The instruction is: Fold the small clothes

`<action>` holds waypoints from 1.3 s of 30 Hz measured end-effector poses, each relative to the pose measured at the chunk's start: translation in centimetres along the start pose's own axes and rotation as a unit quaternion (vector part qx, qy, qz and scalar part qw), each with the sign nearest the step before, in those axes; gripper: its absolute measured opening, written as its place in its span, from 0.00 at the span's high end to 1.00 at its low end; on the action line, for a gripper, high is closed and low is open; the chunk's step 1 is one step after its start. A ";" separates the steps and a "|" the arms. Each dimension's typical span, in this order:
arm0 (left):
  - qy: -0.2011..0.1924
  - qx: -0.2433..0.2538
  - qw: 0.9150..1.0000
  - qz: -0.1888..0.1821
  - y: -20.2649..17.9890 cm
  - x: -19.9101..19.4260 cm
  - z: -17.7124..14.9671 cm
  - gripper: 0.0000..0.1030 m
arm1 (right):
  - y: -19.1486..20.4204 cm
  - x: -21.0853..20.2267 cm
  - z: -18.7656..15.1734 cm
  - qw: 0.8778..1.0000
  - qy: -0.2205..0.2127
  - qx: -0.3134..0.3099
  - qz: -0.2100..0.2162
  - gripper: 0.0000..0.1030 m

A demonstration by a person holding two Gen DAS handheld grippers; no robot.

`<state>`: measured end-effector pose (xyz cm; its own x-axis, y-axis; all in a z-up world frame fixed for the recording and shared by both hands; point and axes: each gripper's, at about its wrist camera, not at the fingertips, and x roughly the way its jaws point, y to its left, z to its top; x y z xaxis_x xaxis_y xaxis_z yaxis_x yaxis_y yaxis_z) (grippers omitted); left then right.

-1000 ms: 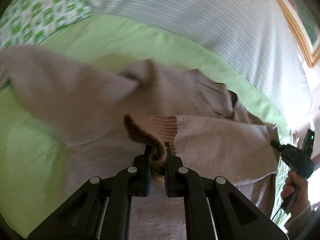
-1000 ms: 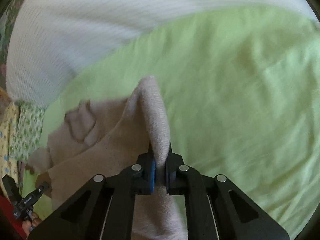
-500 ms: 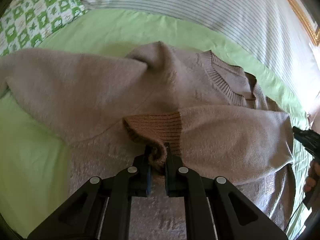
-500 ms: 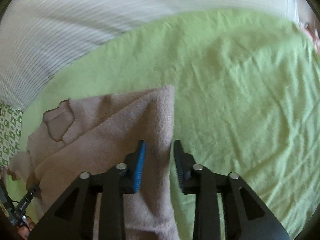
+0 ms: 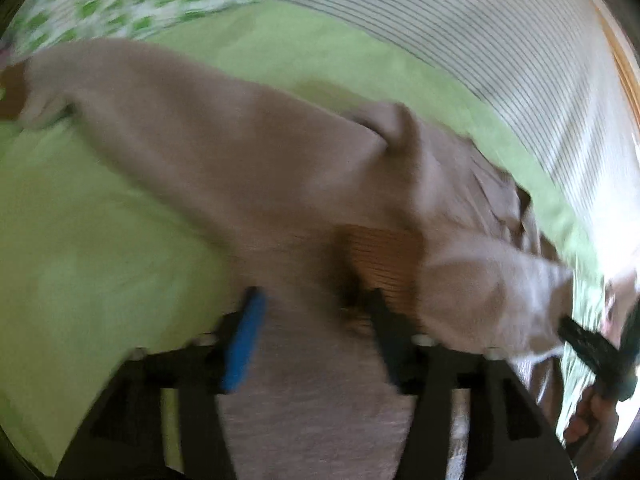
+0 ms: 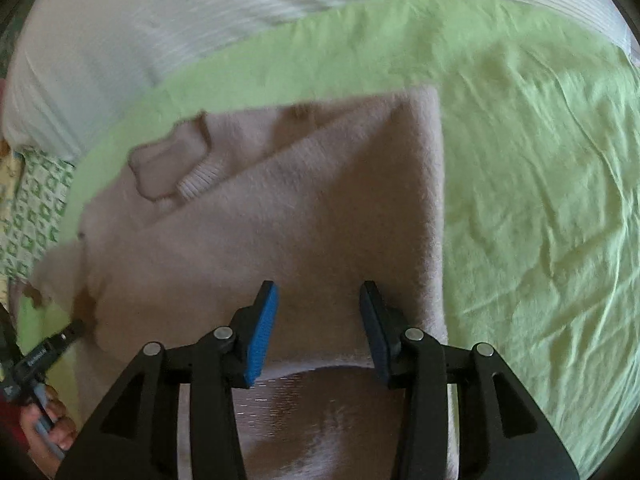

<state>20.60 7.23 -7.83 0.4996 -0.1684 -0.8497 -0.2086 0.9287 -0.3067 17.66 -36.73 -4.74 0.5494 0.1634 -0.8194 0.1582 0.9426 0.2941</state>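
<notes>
Spreading fuzzy beige sweater (image 6: 304, 216) flat on crinkled green sheet (image 6: 540, 184)

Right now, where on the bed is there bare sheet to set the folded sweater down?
Bare green sheet lies right of the sweater, up to the striped bedding. More shows left of the sweater in the left wrist view. Crowded: the middle, under both open grippers.

Fuzzy matt knit sweater (image 6: 320, 208) with ribbed cuff (image 5: 384, 256); creased matt green cloth sheet (image 6: 540, 200).
</notes>
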 end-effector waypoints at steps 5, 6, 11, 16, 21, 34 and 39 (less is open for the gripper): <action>-0.008 -0.095 0.995 0.016 7.1 -1.1 2.4 0.35 | 1.6 -3.1 -0.7 0.999 -0.026 -0.012 0.030 0.57; -0.010 -0.114 0.993 0.024 8.8 -1.2 3.1 0.34 | 2.0 -3.5 -0.9 0.999 -0.028 -0.014 0.036 0.57; -0.045 -0.202 0.977 0.059 16.6 -1.5 7.1 0.32 | 4.2 -4.7 -2.1 0.998 -0.019 -0.031 0.045 0.57; -0.065 -0.295 0.952 0.059 23.2 -0.8 11.2 0.31 | 5.8 -4.8 -3.1 0.998 -0.009 -0.044 0.050 0.57; -0.076 -0.355 0.929 0.072 27.0 -0.4 14.6 0.29 | 6.5 -5.1 -3.2 0.998 -0.006 -0.051 0.046 0.57; -0.121 -0.222 0.967 0.042 20.0 -3.4 15.9 0.99 | 5.5 -5.1 -3.6 0.999 -0.004 -0.029 0.045 0.57; -0.100 -0.293 0.951 0.021 20.6 -2.6 14.7 0.47 | 5.1 -5.5 -4.2 0.999 -0.003 -0.028 0.046 0.57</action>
<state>27.41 31.64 -5.64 0.6183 -0.0139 -0.7858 -0.6352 0.5801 -0.5100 11.98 -31.57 -0.75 0.5648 0.2489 -0.7868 0.0604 0.9384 0.3402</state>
